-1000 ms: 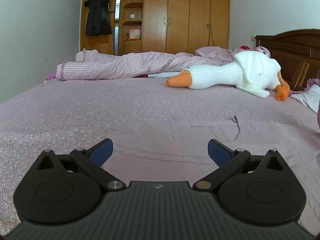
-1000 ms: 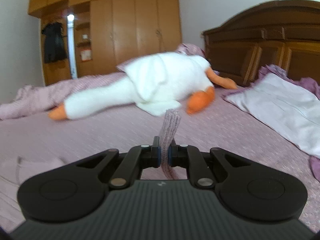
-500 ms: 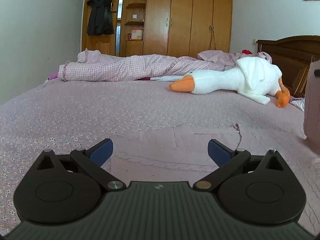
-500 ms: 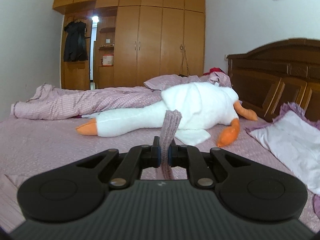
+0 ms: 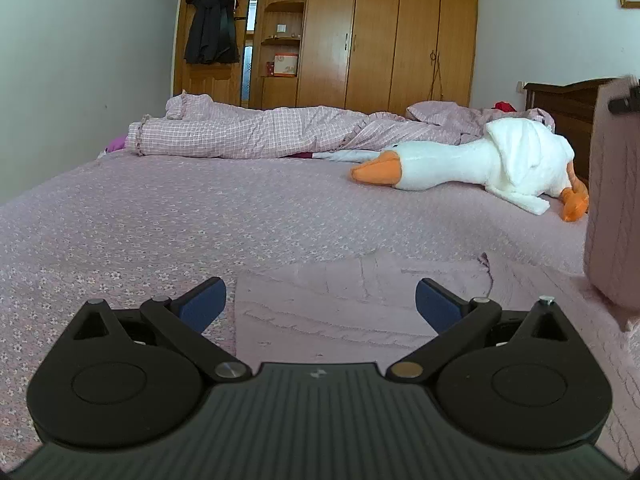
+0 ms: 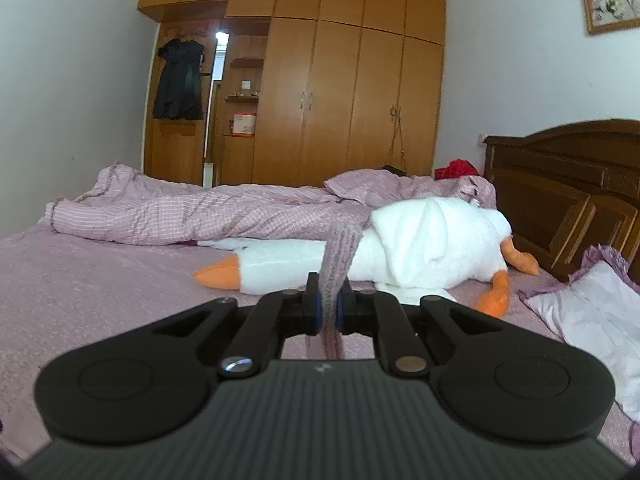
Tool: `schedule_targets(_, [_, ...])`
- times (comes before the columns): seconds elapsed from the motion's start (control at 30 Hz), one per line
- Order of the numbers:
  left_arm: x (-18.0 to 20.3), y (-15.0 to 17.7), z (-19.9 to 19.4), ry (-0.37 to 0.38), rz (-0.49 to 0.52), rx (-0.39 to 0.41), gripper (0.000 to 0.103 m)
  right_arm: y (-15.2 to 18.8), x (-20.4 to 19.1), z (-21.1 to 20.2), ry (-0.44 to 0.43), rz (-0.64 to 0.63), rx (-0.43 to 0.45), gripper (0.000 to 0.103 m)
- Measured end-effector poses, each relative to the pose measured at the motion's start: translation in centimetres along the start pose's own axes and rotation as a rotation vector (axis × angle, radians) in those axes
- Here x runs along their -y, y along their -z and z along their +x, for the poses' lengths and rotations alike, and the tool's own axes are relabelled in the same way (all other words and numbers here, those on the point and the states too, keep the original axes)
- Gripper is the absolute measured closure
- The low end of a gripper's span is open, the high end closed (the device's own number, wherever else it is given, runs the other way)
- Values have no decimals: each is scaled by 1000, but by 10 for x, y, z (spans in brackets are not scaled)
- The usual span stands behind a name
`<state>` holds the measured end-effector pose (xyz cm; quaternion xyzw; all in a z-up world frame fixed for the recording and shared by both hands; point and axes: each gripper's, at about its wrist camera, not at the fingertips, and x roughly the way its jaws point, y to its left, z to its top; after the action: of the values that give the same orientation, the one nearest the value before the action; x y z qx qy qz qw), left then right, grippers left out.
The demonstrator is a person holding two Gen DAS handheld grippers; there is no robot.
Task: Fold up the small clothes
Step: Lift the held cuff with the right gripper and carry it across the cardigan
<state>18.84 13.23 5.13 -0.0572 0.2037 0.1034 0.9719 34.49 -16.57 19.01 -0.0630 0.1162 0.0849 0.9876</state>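
Note:
A pale pink knitted garment (image 5: 336,300) lies flat on the bed in front of my left gripper (image 5: 320,300), which hovers just above it, open, with nothing between its blue pads. One end of the garment (image 5: 614,200) is lifted at the right edge of the left wrist view, hanging from the other gripper. In the right wrist view my right gripper (image 6: 328,304) is shut on that knitted edge (image 6: 340,256), which sticks up between the pads. The rest of the garment is hidden below the right gripper's body.
A white plush goose (image 5: 476,164) with an orange beak lies across the bed (image 5: 160,220) beyond the garment. A rolled checked quilt (image 5: 248,132) lies behind it. A dark headboard (image 6: 568,192) and a pillow (image 6: 592,312) are on the right, a wooden wardrobe (image 6: 340,108) behind.
The right gripper has risen and swung left with the knitted edge held; the raised cloth has come into the left wrist view at the right. The left gripper has stayed open, tilting up slightly.

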Motion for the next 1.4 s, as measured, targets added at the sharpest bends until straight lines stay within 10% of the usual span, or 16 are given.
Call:
schedule_targets(0.97, [-22,-4,-5,-23,-65,-13,0,-11,-92,5,-32,-40,-19,92])
schedule_targets(1.4, [-39,-8,-5,-74,-83,-59,0,112,-188,19,-206,-150,-59,90])
